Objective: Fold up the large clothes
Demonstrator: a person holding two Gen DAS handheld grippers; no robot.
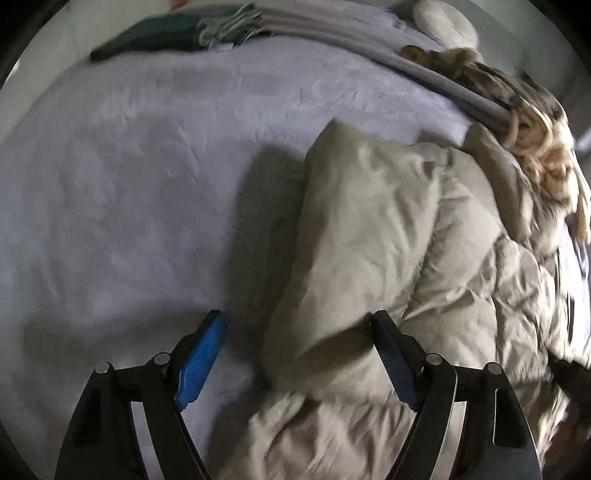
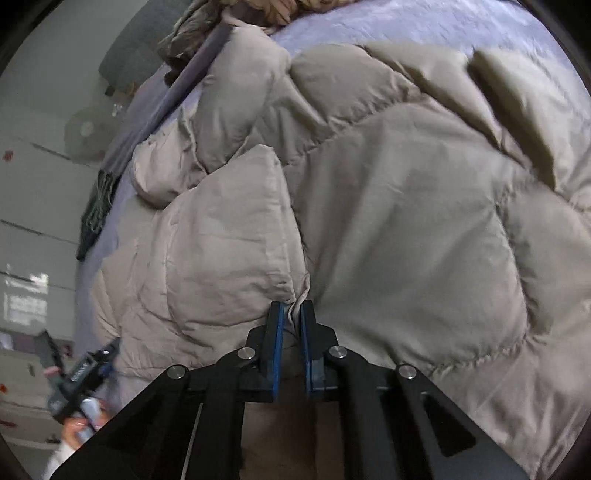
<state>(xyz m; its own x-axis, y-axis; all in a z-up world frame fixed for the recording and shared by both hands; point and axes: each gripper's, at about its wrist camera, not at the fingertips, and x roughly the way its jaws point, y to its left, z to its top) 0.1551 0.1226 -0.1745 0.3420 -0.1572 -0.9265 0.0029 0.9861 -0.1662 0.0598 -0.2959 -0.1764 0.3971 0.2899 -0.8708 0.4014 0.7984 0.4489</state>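
A large beige puffer jacket [image 1: 388, 236] lies crumpled on a lavender bed sheet [image 1: 129, 184]. My left gripper [image 1: 299, 321] is open, its jaws wide apart over the jacket's left edge, where a sleeve or flap sticks out between the fingers. In the right wrist view the jacket [image 2: 406, 192] fills most of the frame. My right gripper [image 2: 291, 310] is shut on a pinch of the jacket's fabric at a seam. The left gripper also shows at the lower left of the right wrist view [image 2: 85, 376], held in a hand.
A dark green fringed scarf [image 1: 177, 33] and a folded grey blanket [image 1: 332, 33] lie at the far side of the bed. A tan knitted garment [image 1: 524, 122] lies at the right, partly on the jacket. A round cushion [image 1: 443, 18] sits beyond. White cabinets [image 2: 33, 206] stand beside the bed.
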